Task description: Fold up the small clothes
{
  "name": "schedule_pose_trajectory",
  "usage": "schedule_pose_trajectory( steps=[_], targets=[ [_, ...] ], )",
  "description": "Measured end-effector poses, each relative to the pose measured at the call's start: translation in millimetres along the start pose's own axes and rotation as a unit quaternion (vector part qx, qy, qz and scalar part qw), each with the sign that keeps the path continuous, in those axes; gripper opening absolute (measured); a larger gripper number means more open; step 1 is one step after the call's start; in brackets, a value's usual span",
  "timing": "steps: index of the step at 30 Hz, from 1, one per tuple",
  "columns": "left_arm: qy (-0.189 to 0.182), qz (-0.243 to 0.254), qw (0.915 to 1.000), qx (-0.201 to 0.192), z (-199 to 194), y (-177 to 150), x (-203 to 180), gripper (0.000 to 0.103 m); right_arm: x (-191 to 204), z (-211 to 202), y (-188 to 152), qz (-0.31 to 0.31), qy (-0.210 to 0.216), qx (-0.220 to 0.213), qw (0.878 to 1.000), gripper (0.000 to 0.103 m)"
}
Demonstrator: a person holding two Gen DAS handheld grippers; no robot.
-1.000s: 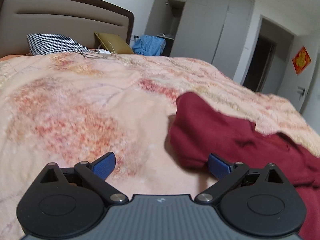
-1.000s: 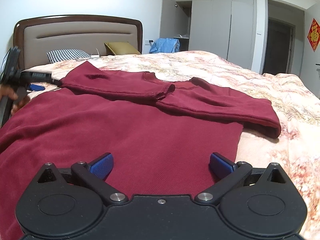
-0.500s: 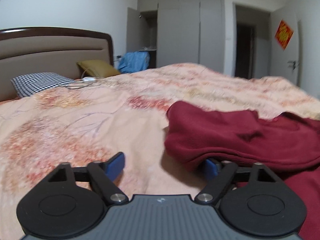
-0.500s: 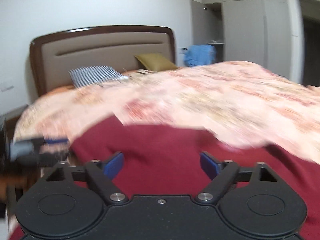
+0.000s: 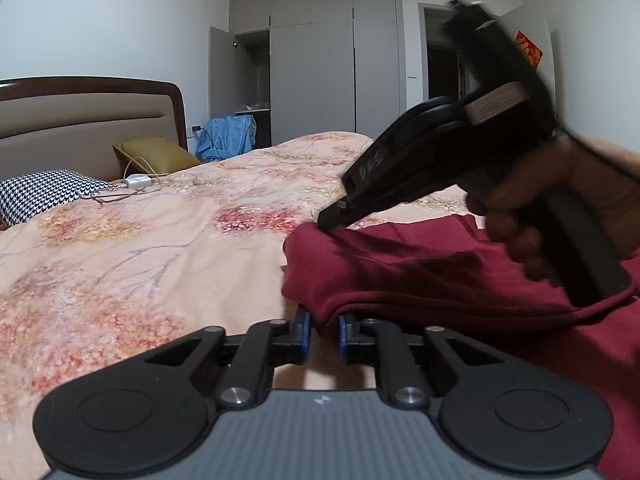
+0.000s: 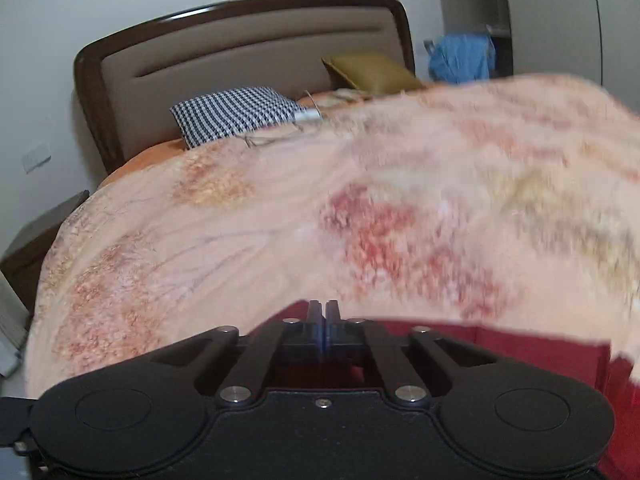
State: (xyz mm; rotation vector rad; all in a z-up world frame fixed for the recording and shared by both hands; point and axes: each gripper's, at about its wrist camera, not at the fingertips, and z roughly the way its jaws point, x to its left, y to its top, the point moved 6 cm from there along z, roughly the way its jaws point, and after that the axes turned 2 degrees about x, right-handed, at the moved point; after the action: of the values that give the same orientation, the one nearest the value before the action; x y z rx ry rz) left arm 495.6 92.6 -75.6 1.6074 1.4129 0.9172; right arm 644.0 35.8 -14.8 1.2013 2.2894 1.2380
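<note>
1. Since a second ago, my right gripper (image 5: 334,216) has swung across to the red garment's (image 5: 400,276) far left corner on the bed (image 5: 140,264).
2. Its jaws are pressed together, apparently pinching cloth.
3. My left gripper (image 5: 323,336) jaws are closing on the near folded edge.
4. Sleeves seem folded in; the body fold remains, I judge.
</note>
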Motion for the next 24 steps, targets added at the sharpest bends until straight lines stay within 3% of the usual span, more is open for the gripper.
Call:
schedule_pose_trajectory(
  steps=[2, 7, 11, 13, 15, 19, 21, 22, 24],
  targets=[
    [0.003, -0.015, 0.9999, 0.006, -5, 1, 3, 0.011, 4, -5, 4, -0.023, -0.017, -0.02, 0.999, 0.0],
    [-0.01, -0.086, 0.9947, 0.055, -4, -13, 17, 0.008, 3, 2, -4, -0.03, -0.036, -0.017, 0.999, 0.0],
    [-0.008, -0.094, 0.9937, 0.061, -7, -18, 22, 0.004, 0, 3, -11, -0.024, -0.038, -0.015, 0.999, 0.001],
    [-0.01, -0.093, 0.9937, 0.062, -12, -19, 24, 0.004, -2, -5, -12, -0.021, -0.036, -0.021, 0.999, 0.014],
    [-0.017, -0.093, 0.9935, 0.063, -15, -20, 26, 0.005, -7, -17, -15, -0.02, -0.044, -0.023, 0.999, 0.044],
    [-0.027, -0.102, 0.992, 0.07, -24, -19, 27, 0.006, -25, -60, -35, -0.025, -0.055, -0.032, 0.998, 0.065],
    [-0.03, -0.104, 0.9917, 0.07, -33, -20, 28, 0.02, -37, -88, -55, -0.033, -0.083, -0.032, 0.995, 0.08],
    [-0.032, -0.103, 0.9917, 0.07, -37, -19, 28, 0.026, -42, -103, -66, -0.039, -0.096, -0.035, 0.994, 0.083],
    [-0.027, -0.103, 0.9921, 0.065, -44, -16, 30, 0.061, -52, -133, -90, -0.055, -0.127, -0.039, 0.99, 0.091]
  ],
)
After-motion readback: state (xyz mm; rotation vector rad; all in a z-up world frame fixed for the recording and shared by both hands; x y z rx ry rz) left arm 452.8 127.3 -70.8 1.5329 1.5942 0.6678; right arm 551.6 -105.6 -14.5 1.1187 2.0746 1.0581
